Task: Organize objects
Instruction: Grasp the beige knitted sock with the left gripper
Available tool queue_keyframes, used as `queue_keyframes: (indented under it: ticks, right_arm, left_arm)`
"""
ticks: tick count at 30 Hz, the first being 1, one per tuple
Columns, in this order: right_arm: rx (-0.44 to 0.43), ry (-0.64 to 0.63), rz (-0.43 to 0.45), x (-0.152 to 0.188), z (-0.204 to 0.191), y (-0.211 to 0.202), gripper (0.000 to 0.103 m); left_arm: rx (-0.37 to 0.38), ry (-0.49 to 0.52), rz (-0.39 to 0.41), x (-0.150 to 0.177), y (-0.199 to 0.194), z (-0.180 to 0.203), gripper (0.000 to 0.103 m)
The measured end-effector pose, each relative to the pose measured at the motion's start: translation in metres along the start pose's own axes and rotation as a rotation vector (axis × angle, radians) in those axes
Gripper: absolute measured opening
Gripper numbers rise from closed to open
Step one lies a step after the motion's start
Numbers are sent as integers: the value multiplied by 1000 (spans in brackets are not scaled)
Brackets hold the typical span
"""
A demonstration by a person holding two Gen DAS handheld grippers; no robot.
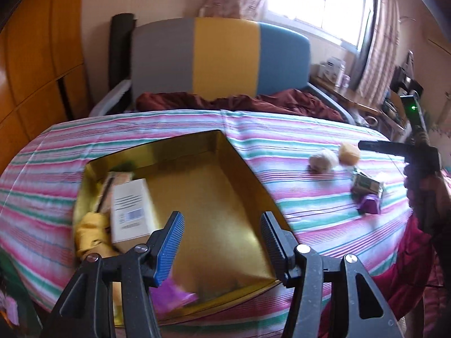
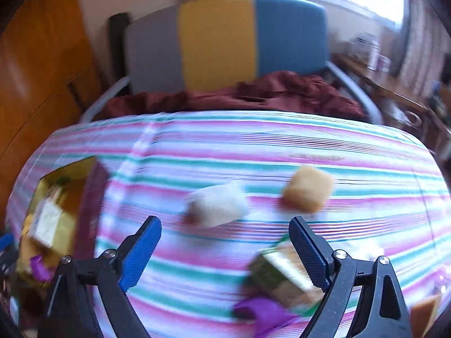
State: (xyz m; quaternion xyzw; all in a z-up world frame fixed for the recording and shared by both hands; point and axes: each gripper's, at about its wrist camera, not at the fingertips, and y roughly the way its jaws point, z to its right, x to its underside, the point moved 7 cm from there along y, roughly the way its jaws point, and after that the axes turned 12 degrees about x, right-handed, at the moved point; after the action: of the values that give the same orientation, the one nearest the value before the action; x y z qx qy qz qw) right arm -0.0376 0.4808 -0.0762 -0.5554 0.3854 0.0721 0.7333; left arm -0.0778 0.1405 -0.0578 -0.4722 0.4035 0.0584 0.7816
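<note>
Objects for organizing are shown in two groups on a striped bedsheet (image 1: 282, 129). A gold-lined box (image 1: 225, 191) is seen directly ahead of and beneath the left gripper (image 1: 222, 242), whose jaws are held wide apart with nothing between them. Inside the box, ahead and to the left of the jaws, a white carton (image 1: 132, 208) is seen tilted, with a yellow item (image 1: 93, 233) touching its left side. A blurred purple item (image 1: 172, 295) is seen in the box's near corner, just below the blue-padded finger (image 1: 169, 245).

Loose items are seen on the sheet, well to the right of the left jaws. From the right wrist view, the right gripper (image 2: 225, 250) is shown with its jaws spread and empty. A pale wrapped piece (image 2: 217, 205) is placed just ahead of the gap between the jaws, and a tan wrapped piece (image 2: 307, 190) lies ahead of the black-padded finger (image 2: 308, 250). A green and gold carton (image 2: 279, 276) is seen tilted just inside that finger; contact cannot be told because of blur. A purple piece (image 2: 259, 312) lies against the carton's near side. The box appears far to the left of these jaws. A three-coloured headboard (image 1: 222, 53) and a maroon blanket (image 1: 239, 101) are seen beyond.
</note>
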Motion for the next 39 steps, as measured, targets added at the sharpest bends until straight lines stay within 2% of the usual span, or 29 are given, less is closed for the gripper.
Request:
queue_keyframes:
  ticks: [2, 3, 4, 6, 8, 11, 18, 21, 23, 25, 30, 33, 35, 39]
  right_arm:
    - [76, 113, 5, 2, 38, 12, 93]
    - [90, 198, -24, 5, 58, 19, 93]
    - [81, 289, -52, 6, 74, 21, 93]
    - [63, 435, -29, 4, 101, 17, 92]
    - [78, 506, -36, 8, 118, 17, 93]
    - [29, 597, -88, 15, 128, 26, 93]
    - [-24, 643, -132, 21, 129, 35, 95]
    - [-55, 654, -146, 25, 125, 35, 96]
    - [-64, 660, -146, 26, 125, 34, 96]
    - [-74, 665, -143, 26, 125, 33, 97]
    - [-105, 674, -153, 27, 123, 34, 97]
    - [-123, 676, -160, 27, 122, 37, 97]
    - [-127, 677, -158, 27, 122, 36, 97]
    - [-131, 686, -158, 26, 122, 37, 97]
  left_arm:
    - [23, 0, -41, -1, 14, 11, 57]
    - [37, -1, -61, -2, 21, 16, 57]
    - [52, 5, -77, -3, 28, 23, 57]
    - [74, 30, -99, -7, 41, 38, 57]
    - [93, 60, -114, -11, 54, 56, 57]
    - [136, 96, -148, -17, 77, 83, 57]
    - [211, 167, -219, -27, 127, 130, 57]
    - [213, 199, -261, -37, 154, 142, 57]
    - [218, 223, -281, -45, 170, 148, 60]
    - [229, 260, -299, -53, 187, 157, 70]
    - [233, 344, -314, -71, 223, 172, 81]
    - [242, 401, -340, -78, 243, 180, 82]
    - [219, 441, -347, -81, 257, 181, 82]
    - [232, 420, -382, -84, 281, 179, 82]
